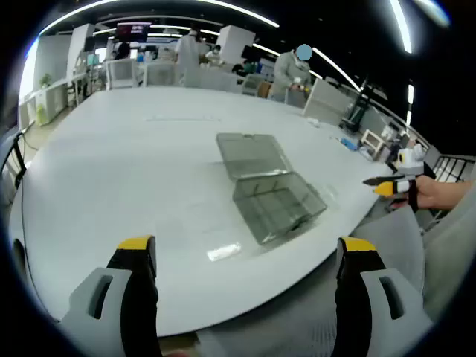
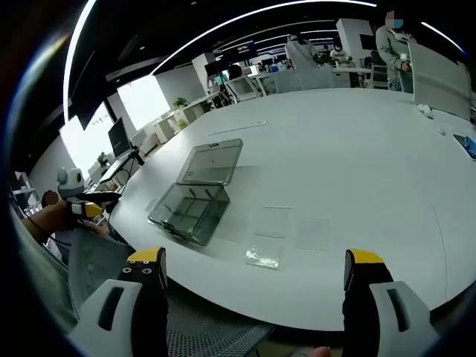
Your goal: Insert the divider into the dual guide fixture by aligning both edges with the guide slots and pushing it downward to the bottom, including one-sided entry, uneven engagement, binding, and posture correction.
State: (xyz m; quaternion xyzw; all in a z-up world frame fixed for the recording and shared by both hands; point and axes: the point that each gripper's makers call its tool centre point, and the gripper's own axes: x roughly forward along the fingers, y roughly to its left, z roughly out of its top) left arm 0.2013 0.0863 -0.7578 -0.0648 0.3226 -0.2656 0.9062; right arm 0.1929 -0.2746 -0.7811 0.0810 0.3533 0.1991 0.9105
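Bright overhead strip lights (image 1: 223, 7) — sharp centre, fisheye-warped edges, window glare.

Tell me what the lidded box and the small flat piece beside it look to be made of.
Box: seemingly clear, smoke-tinted rigid plastic with a glossy finish; the white table and inner partitions show through its walls and open lid. Flat piece: probably clear plastic sheet, nearly colourless, catching light at its edges. Glass cannot be ruled out by look alone.

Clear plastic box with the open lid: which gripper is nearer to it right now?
Hard to call; roughly equal. Left gripper and right gripper are both open, held off the table edge, well short of the clear box, touching nothing. The clear piece lies nearer the right gripper.
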